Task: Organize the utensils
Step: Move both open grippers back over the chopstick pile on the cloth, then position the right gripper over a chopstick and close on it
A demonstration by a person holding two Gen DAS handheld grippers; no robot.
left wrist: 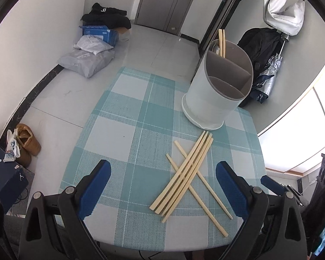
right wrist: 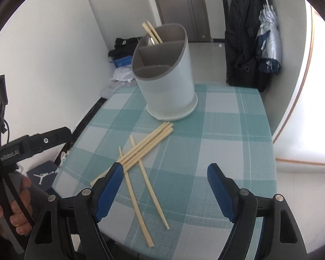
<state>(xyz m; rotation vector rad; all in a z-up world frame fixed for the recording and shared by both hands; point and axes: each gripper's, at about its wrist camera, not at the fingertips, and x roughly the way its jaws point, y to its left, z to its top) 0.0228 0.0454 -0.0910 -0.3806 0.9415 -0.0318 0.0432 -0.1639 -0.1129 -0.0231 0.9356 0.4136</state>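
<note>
Our right gripper (right wrist: pixel 165 171) hangs over the checked cloth (right wrist: pixel 227 130), jaws wide apart with nothing between them. Six loose chopsticks (right wrist: pixel 140 149) lie crossed on the cloth, four bundled over two. Behind them stands the holder (right wrist: pixel 169 86), with two chopsticks and a spoon (right wrist: pixel 150 40) in its far compartment. Our left hand (right wrist: pixel 13 208) grips the other gripper's handle at the left edge.

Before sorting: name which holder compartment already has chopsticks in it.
The far compartment of the utensil holder, farthest from the loose chopsticks; both nearer compartments look empty.
</note>
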